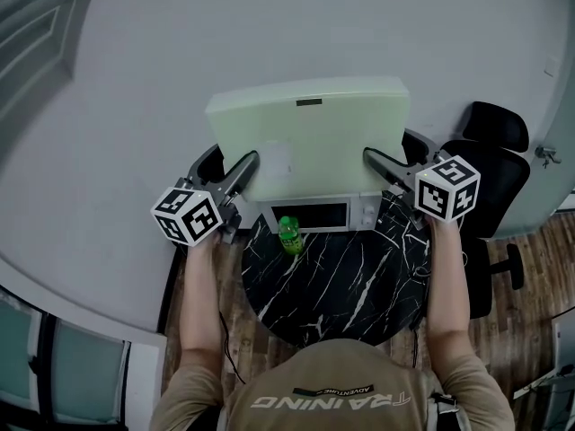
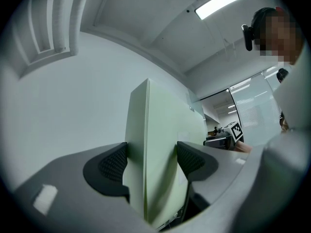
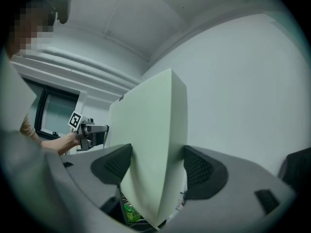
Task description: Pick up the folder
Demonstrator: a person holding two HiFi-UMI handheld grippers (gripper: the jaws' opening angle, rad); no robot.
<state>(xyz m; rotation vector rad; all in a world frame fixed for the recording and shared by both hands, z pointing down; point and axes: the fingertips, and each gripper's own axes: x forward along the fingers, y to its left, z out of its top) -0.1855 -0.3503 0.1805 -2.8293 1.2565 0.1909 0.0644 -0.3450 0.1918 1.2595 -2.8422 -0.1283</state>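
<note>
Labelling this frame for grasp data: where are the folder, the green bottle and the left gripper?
folder (image 1: 310,137), head view, middle of its pale face.
green bottle (image 1: 288,236), head view, its body.
left gripper (image 2: 151,160), left gripper view, midway between its fingers.

Pale green folder (image 1: 314,133), lifted, clamped both ends.

Office, black swivel chair (image 1: 496,164), glass partitions (image 2: 252,114), ceiling strip light (image 2: 221,2)
</note>
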